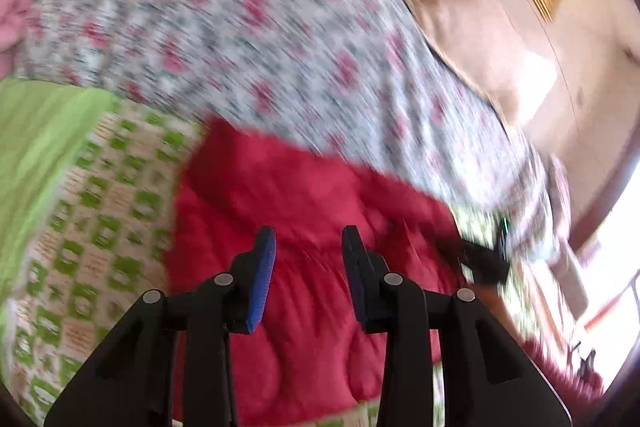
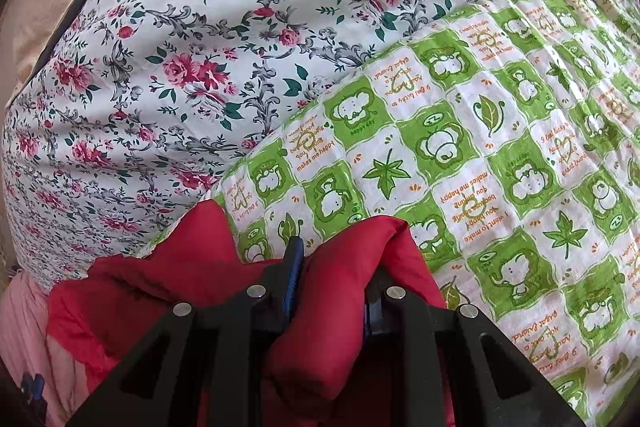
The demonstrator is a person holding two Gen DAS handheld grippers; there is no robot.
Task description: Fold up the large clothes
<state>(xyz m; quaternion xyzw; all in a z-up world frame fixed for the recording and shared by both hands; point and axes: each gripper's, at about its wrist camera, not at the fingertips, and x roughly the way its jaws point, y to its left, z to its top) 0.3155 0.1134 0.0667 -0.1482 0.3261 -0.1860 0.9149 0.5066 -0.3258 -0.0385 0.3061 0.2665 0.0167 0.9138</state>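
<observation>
Your right gripper (image 2: 332, 287) has its fingers clamped on a thick fold of the red padded jacket (image 2: 344, 307), which bulges between them above the green-and-white checked sheet (image 2: 500, 167) on the bed. Your left gripper (image 1: 308, 267) hangs over the jacket's (image 1: 300, 207) broad red panel with its blue-padded fingers (image 1: 264, 279) spread and pinching nothing. The floral quilt (image 2: 200, 47) lies beyond the jacket; the left wrist view is motion-blurred.

My left wrist view is motion-smeared: the floral sheet (image 1: 248, 27) at upper centre blurs. The red garment (image 2: 340, 307) runs off the right wrist view's bottom edge.
</observation>
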